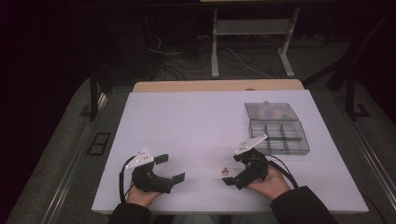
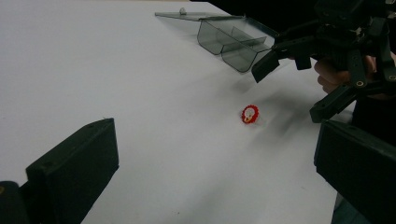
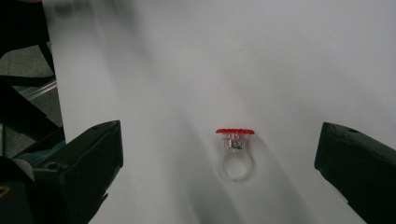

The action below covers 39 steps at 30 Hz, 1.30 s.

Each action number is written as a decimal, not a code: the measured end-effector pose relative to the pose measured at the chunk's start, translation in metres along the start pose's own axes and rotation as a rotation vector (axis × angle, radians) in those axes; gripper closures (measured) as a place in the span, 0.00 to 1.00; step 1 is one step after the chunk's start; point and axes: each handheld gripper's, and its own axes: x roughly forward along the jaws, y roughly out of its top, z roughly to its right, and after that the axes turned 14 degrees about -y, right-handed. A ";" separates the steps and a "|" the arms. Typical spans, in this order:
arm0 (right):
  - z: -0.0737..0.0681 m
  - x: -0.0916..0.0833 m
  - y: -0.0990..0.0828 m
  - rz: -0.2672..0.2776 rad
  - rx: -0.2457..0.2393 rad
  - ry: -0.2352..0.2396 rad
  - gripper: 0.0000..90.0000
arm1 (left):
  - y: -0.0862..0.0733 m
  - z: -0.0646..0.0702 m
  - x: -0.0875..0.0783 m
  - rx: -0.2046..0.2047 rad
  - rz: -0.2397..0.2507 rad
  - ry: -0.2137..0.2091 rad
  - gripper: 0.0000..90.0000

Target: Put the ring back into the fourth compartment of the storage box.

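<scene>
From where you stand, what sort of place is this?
Probably a lab or workshop recording bench: a plain white table, hand-held tongs with trailing cables (right tongs), and loose wiring on the floor under another desk.

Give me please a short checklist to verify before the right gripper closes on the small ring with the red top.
1. Right gripper open: ok, jaws stand wide apart.
2. Ring between the jaws: ok in the right gripper view, nearer the middle than either jaw.
3. Ring free of other things: ok, it lies alone on the white table.
4. Left gripper out of the way: ok, open and apart from the ring.
5. Compartment box ready: ok, lid open.
6. Jaws low enough to grip: cannot tell.
</scene>
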 end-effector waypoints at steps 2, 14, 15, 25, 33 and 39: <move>0.000 0.003 0.000 -0.001 0.002 0.004 0.01 | 0.000 0.000 0.000 -0.002 0.000 -0.001 0.00; -0.005 0.020 0.002 -0.047 -0.030 -0.005 0.03 | 0.000 0.000 0.001 -0.001 -0.007 -0.006 0.00; -0.005 0.021 0.001 -0.046 -0.035 0.000 0.09 | 0.000 0.000 0.001 0.000 -0.008 -0.007 0.00; -0.003 0.028 0.002 -0.063 -0.042 0.010 0.23 | 0.000 0.000 0.002 0.001 -0.013 -0.014 0.00; -0.002 0.028 0.002 -0.070 -0.042 -0.014 0.36 | 0.000 0.000 0.002 0.000 -0.015 -0.014 0.00; -0.002 0.027 0.002 -0.070 -0.043 -0.035 0.43 | 0.000 0.000 0.002 0.000 -0.016 -0.015 0.00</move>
